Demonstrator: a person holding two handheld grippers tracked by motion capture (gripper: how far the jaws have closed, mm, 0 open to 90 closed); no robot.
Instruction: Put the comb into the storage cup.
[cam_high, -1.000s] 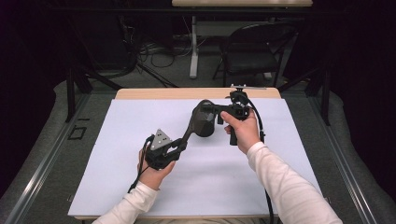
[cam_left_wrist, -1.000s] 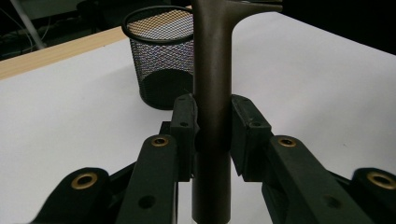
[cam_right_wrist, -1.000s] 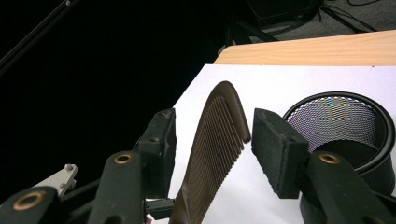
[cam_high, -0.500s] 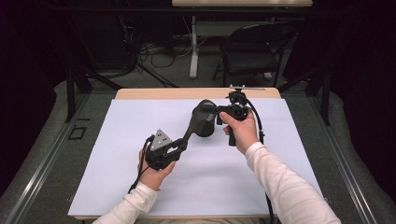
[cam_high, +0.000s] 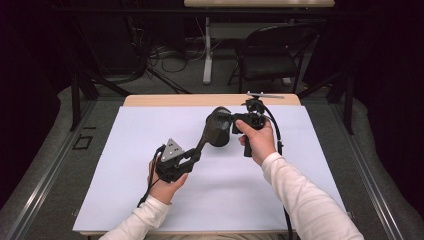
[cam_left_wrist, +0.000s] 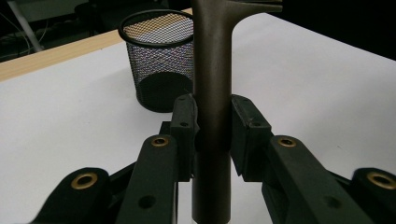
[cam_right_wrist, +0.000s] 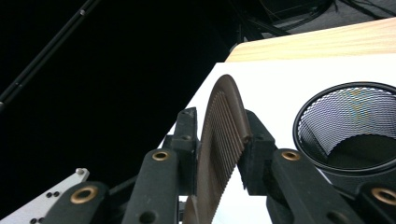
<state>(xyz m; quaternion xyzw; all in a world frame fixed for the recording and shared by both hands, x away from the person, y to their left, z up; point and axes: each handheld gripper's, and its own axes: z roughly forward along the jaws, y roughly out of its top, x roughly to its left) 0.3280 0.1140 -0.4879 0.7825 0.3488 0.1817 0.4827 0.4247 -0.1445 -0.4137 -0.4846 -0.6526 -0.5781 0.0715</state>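
I can read no text, label, brand, number or sign in any of the views. My tools, the brown comb (cam_left_wrist: 212, 93) they hold, the black mesh cup (cam_left_wrist: 159, 65) and the white sheet (cam_high: 150, 145) on the table carry no lettering or markings that I can make out.
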